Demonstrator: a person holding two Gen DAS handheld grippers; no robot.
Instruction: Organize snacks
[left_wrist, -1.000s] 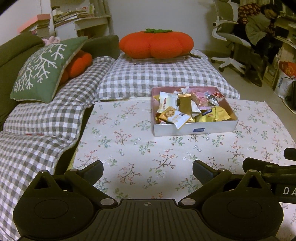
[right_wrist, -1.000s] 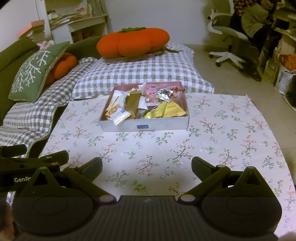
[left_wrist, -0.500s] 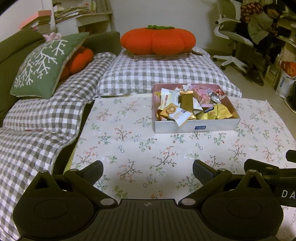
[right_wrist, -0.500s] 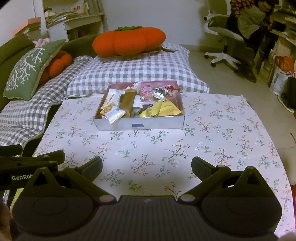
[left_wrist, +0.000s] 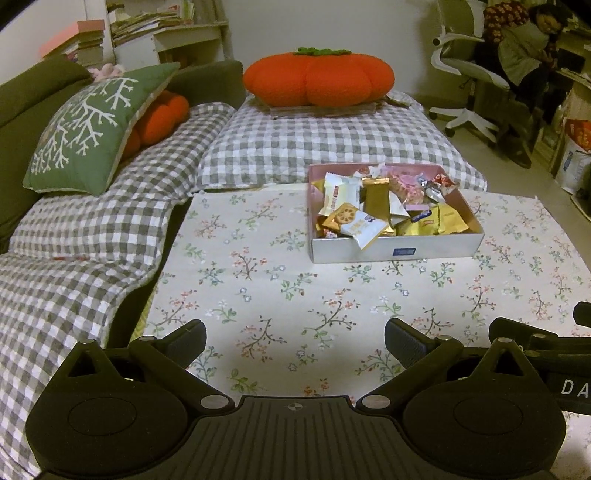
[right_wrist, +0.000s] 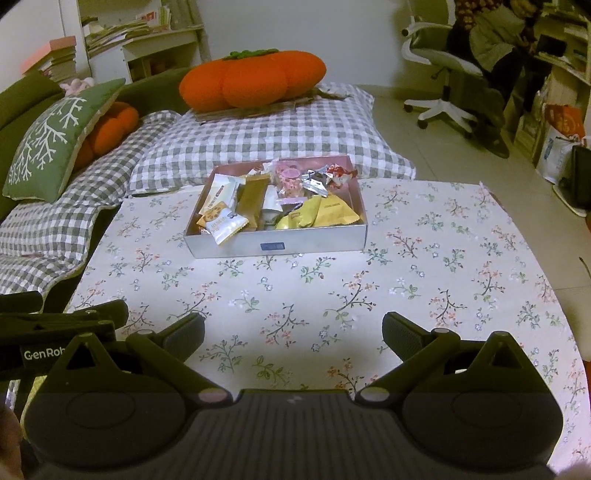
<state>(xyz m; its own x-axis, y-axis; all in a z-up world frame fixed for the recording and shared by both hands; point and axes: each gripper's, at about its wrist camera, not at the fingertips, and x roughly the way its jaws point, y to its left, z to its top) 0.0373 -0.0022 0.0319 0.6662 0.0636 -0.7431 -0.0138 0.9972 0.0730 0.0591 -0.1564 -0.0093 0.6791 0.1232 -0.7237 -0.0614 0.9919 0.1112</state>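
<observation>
Nearest, at 6 o'clock in each wrist view, the left gripper (left_wrist: 295, 339) and the right gripper (right_wrist: 293, 334) hang side by side over the floral tablecloth (left_wrist: 280, 295), both with fingers spread wide and nothing between them. The cloth around them carries no loose packets that I can see.

Farther out, at about 1 o'clock from the left gripper and 12 o'clock from the right, sits the shallow snack box (right_wrist: 317, 242) with its pink inner wall. The snacks (right_wrist: 280, 199) all lie inside it in a loose heap: a biscuit packet (left_wrist: 364, 227) draped over the near rim, a gold bar wrapper (left_wrist: 376, 201), yellow pouches (right_wrist: 325, 214), pink and foil sweets at the back.

Beyond it lie gingham cushions (left_wrist: 325, 147) and an orange pumpkin pillow (left_wrist: 317, 77).

This could be snacks already gathered into the box, or a heap awaiting sorting; the pictures do not settle which.
</observation>
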